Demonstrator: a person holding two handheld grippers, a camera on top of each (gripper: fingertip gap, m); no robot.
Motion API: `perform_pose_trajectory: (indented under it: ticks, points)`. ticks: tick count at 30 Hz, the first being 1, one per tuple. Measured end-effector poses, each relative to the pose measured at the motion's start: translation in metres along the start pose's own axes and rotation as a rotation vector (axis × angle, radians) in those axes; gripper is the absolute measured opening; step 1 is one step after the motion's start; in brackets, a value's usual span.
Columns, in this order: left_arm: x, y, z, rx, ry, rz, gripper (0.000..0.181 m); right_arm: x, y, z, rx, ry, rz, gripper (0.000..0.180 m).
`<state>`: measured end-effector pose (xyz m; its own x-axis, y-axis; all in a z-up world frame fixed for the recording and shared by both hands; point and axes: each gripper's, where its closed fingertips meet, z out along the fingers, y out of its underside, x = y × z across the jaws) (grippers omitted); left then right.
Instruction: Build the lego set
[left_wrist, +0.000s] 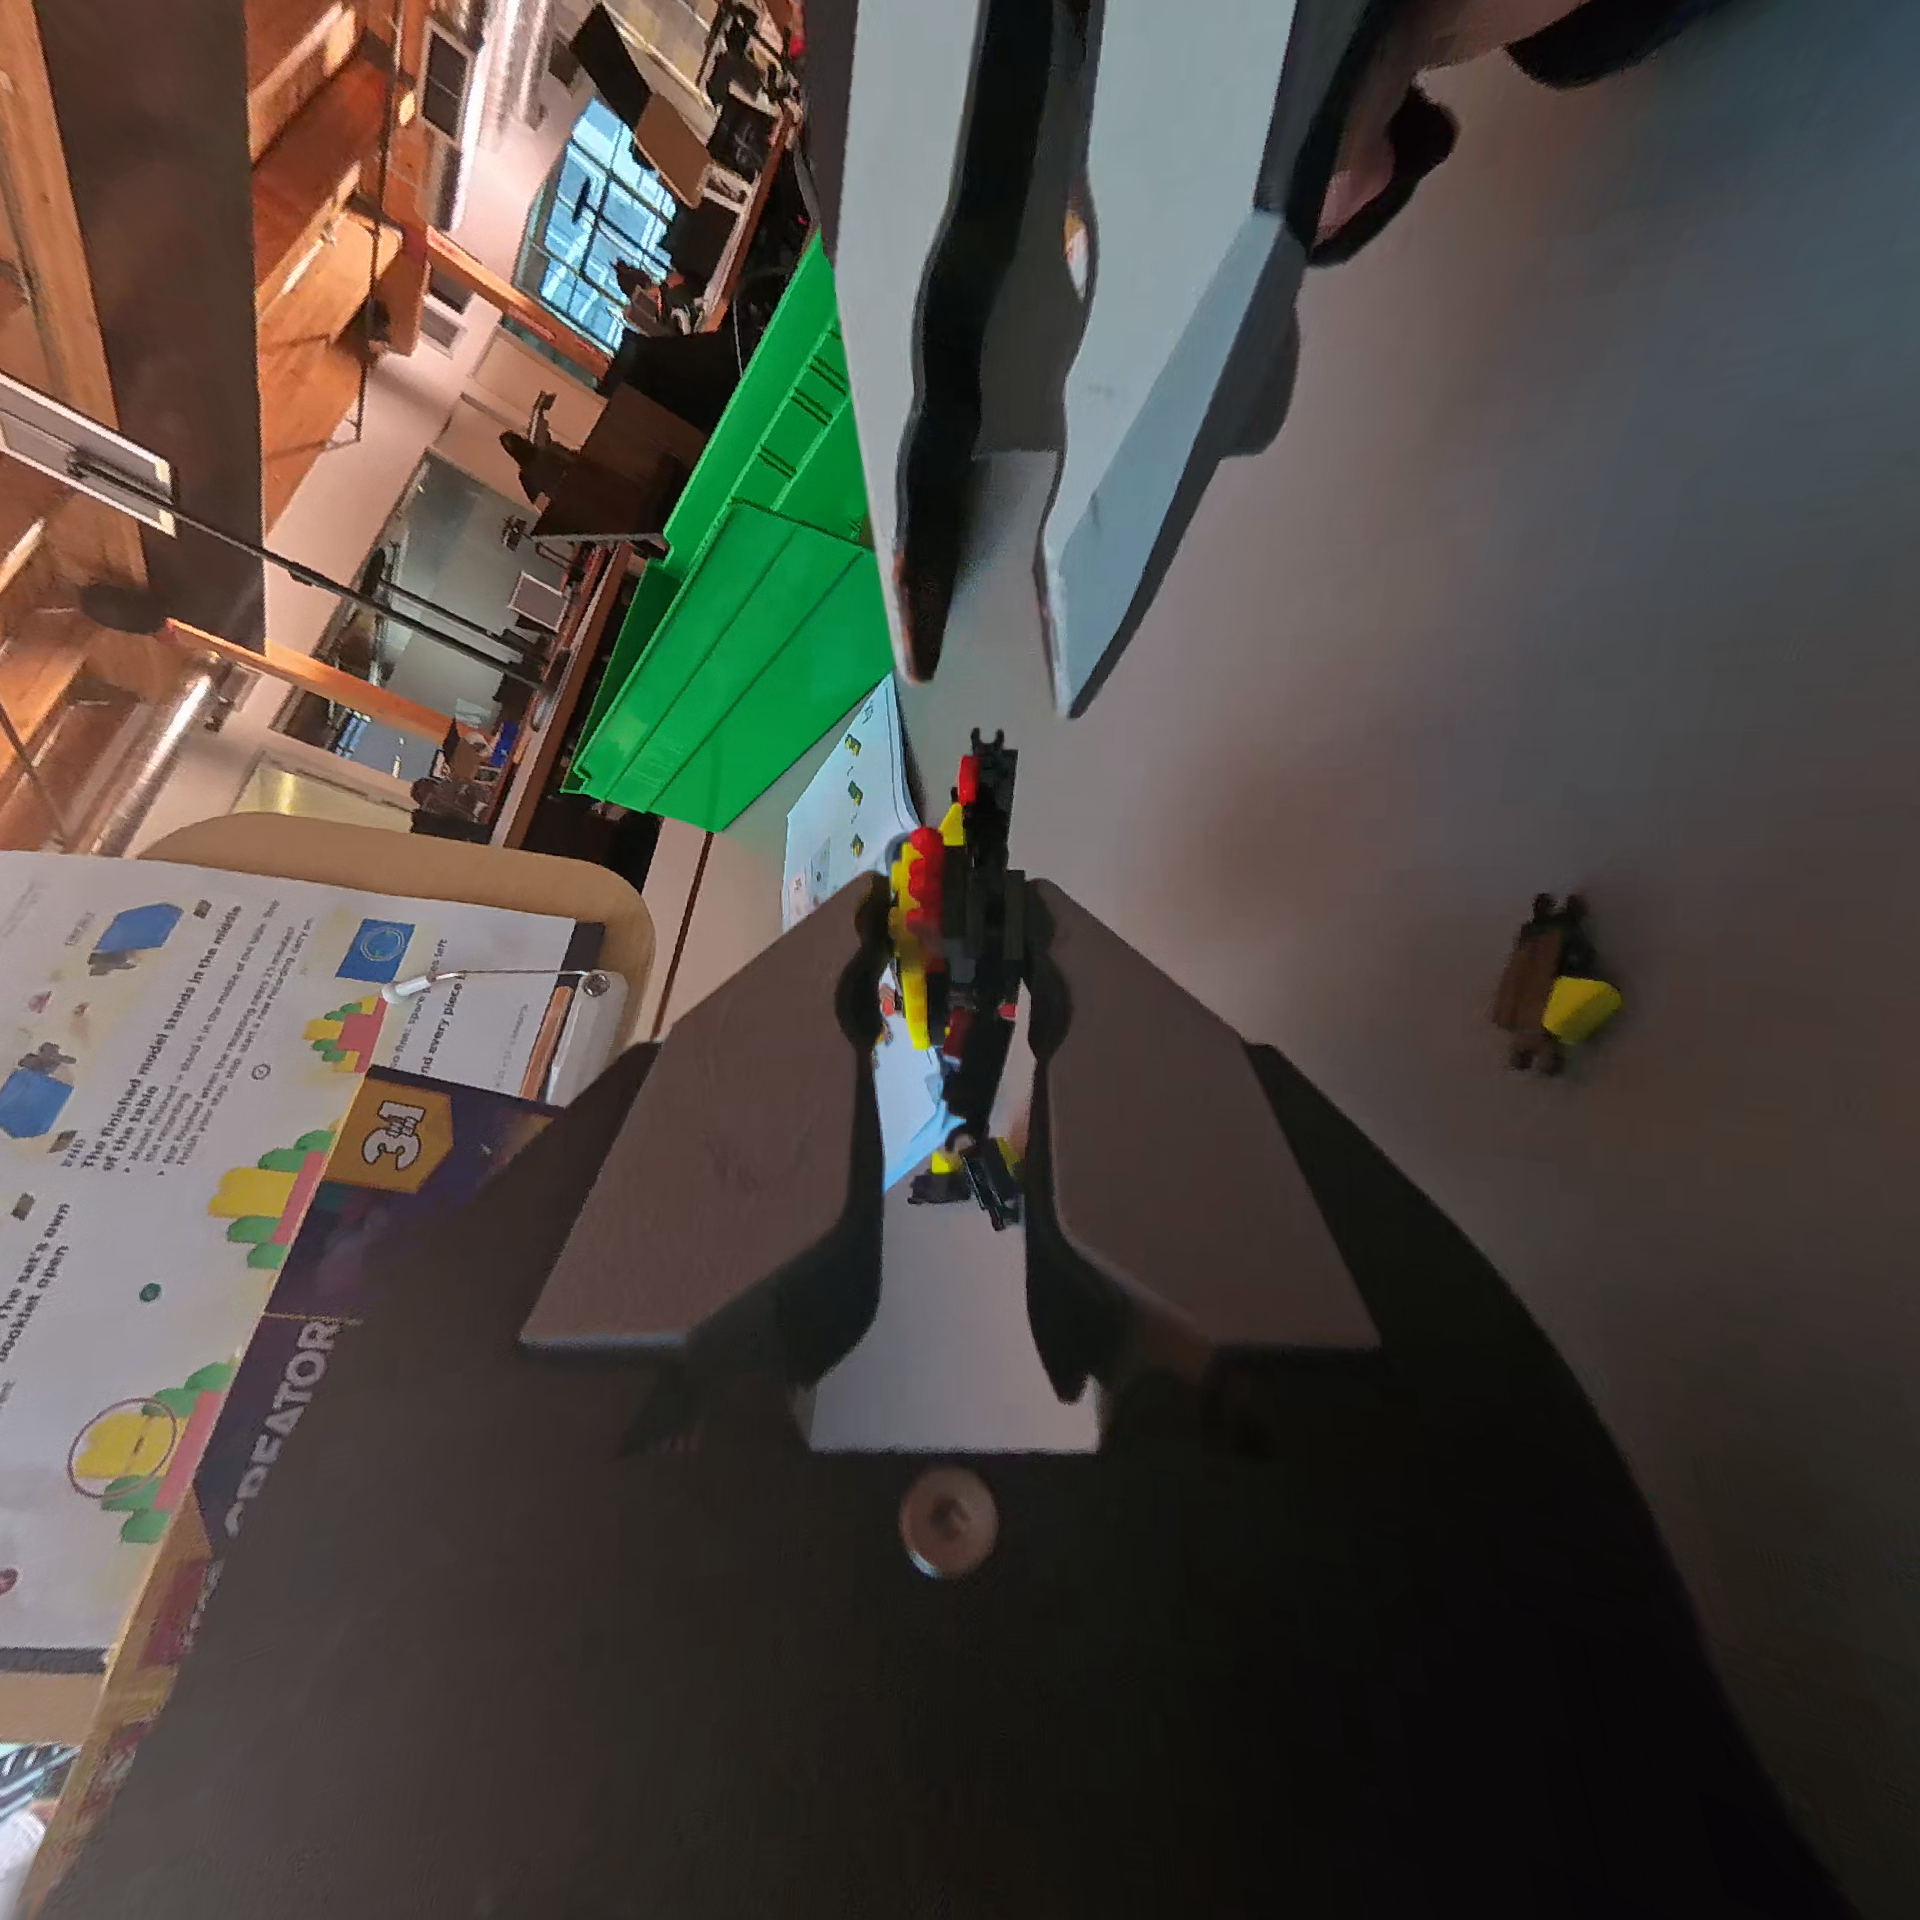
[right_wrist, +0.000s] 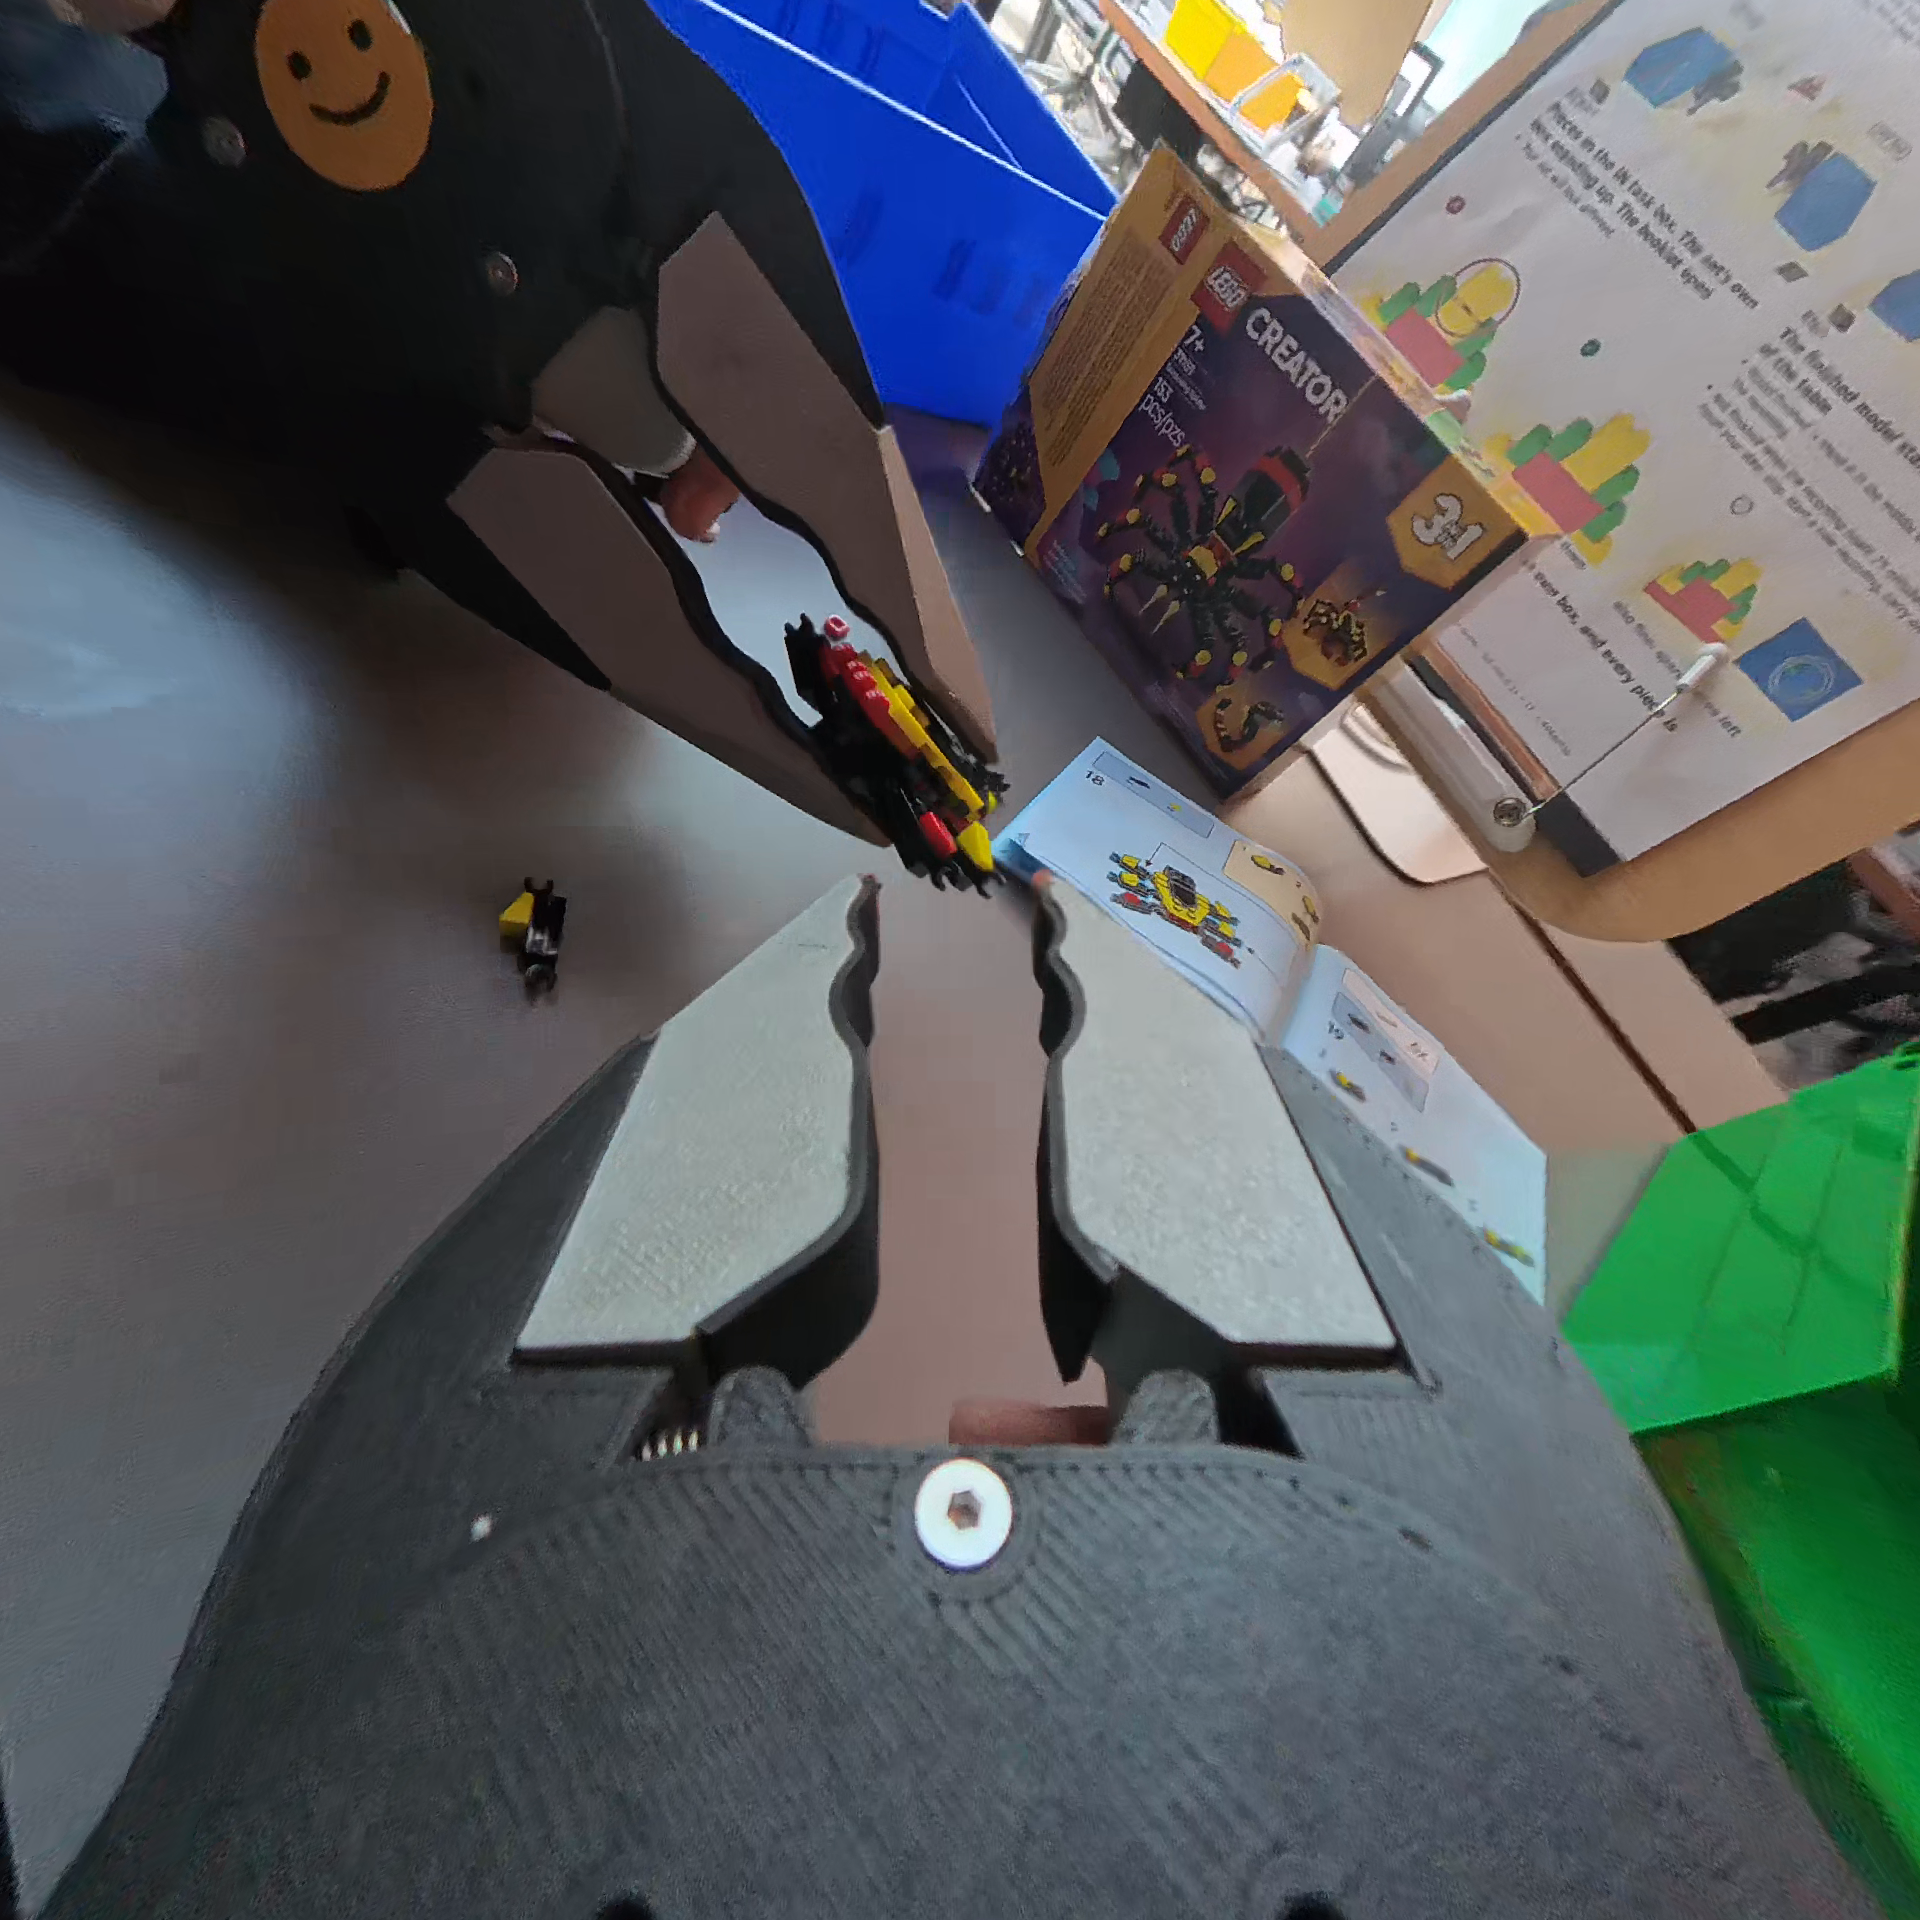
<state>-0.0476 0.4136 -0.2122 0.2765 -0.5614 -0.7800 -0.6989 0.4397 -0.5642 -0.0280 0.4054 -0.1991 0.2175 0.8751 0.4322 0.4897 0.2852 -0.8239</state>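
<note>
My left gripper (left_wrist: 954, 894) is shut on a black, red and yellow lego model (left_wrist: 961, 935) and holds it above the grey table. The right wrist view shows that gripper (right_wrist: 935, 800) at upper left with the model (right_wrist: 894, 748) between its fingers. My right gripper (right_wrist: 951, 883) is open and empty, its tips just short of the model. It also shows in the left wrist view (left_wrist: 995, 686), facing the model from the far side. A small yellow and black lego piece (right_wrist: 532, 925) lies loose on the table (right_wrist: 208, 831), apart from both grippers; it also shows in the left wrist view (left_wrist: 1553, 987).
An open instruction booklet (right_wrist: 1195, 904) lies on the table beyond the model. The lego box (right_wrist: 1247, 468) stands behind it, next to a printed board (right_wrist: 1714, 416) on a wooden stand. A green bin (right_wrist: 1766, 1247) is at the right and a blue bin (right_wrist: 914, 208) at the back. Both grippers' tips are close together, under 4 cm apart.
</note>
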Motion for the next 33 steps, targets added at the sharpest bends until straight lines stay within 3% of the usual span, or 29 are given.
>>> perform_pose_trajectory:
  ticks: [3,10,22,33]
  points:
    - [0.001,0.009,0.004,-0.042,0.017,-0.033,0.022,-0.001,0.001,0.0,0.033,-0.077,0.126,0.036]
    - [0.005,0.005,0.007,-0.044,0.022,-0.013,0.022,-0.002,0.007,0.012,0.023,-0.095,0.187,0.036]
    - [0.005,-0.007,0.001,0.008,0.035,-0.055,0.022,-0.012,-0.003,0.016,-0.002,-0.009,-0.176,0.012]
    - [-0.006,0.005,-0.004,0.076,0.119,-0.297,0.036,0.003,-0.012,0.001,0.171,-0.001,-0.138,0.007]
